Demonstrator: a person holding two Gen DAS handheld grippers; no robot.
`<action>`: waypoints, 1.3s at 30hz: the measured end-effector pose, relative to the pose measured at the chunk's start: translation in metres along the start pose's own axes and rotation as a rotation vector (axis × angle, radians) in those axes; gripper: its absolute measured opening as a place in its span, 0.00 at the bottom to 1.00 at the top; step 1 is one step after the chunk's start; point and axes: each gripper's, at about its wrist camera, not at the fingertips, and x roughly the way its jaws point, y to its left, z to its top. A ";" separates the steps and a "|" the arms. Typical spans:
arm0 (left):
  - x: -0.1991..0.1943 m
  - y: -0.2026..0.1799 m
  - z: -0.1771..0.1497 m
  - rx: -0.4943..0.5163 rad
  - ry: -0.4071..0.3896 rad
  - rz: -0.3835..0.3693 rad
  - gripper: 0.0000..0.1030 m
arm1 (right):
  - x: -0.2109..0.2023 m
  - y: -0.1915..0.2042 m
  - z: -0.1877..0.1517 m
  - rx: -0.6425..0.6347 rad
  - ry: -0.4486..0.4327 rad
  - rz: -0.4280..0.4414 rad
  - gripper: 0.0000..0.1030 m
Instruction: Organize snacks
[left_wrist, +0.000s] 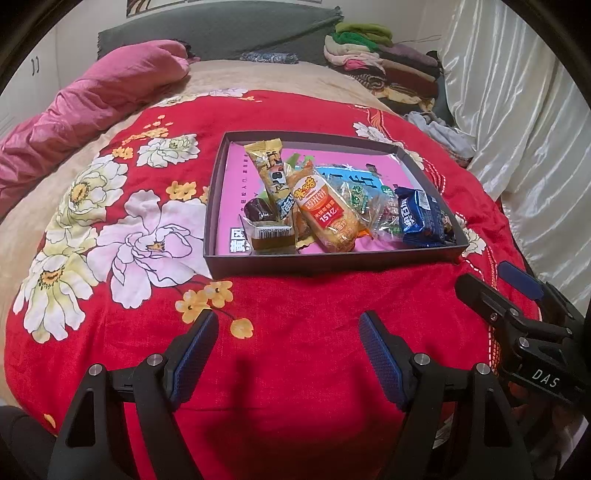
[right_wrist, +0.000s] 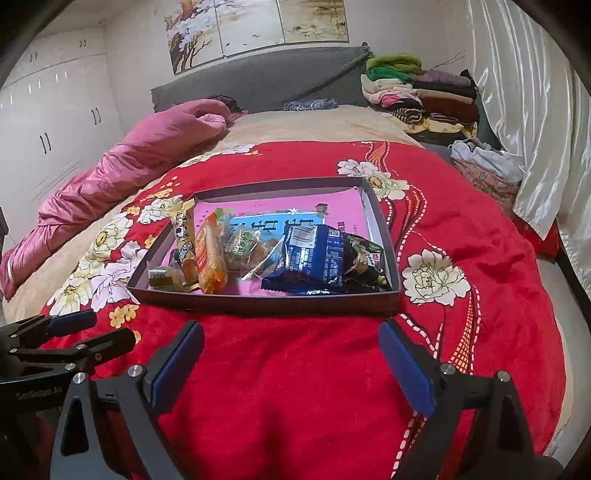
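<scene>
Bedroom setup: bed covered by a red floral blanket (left_wrist: 295, 295), pink quilt (left_wrist: 92, 99) bunched along its left edge, folded clothes (right_wrist: 424, 96) stacked at the far right corner by the grey headboard (right_wrist: 258, 81), white curtain (right_wrist: 517, 92) down the right side, wardrobe doors (right_wrist: 55, 110) on the left wall. Shallow dark box (left_wrist: 332, 258) sat mid-blanket, snacks all inside it and crowded toward its near wall: orange rice-cracker pack (left_wrist: 325, 214) roughly central, tan bar wrapper (left_wrist: 269, 170) leaning just left of it, small dark-brown sweet (left_wrist: 258, 212) and a clear-wrapped brown block (left_wrist: 273, 238) at the near left corner, blue biscuit pack (right_wrist: 314, 258) toward the near right, dark green-and-black packet (right_wrist: 365, 258) touching it in the near right corner, clear bags of small sweets (right_wrist: 247, 247) between orange and blue. Left gripper (left_wrist: 290, 350) hung over bare blanket short of the box's near wall, jaws spread wide, nothing between them. Right gripper (right_wrist: 291, 354) same story: wide apart, empty, just short of the box. Neither touched the box or any snack.
</scene>
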 end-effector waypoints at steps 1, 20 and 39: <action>0.000 0.000 0.000 0.000 0.001 0.001 0.77 | 0.000 0.000 0.000 0.002 0.002 -0.001 0.94; -0.002 -0.002 0.000 0.013 -0.005 0.008 0.77 | 0.004 -0.004 -0.002 0.011 0.012 -0.005 0.94; -0.001 -0.001 0.001 0.015 -0.002 0.020 0.77 | 0.005 -0.006 -0.003 0.012 0.018 -0.009 0.94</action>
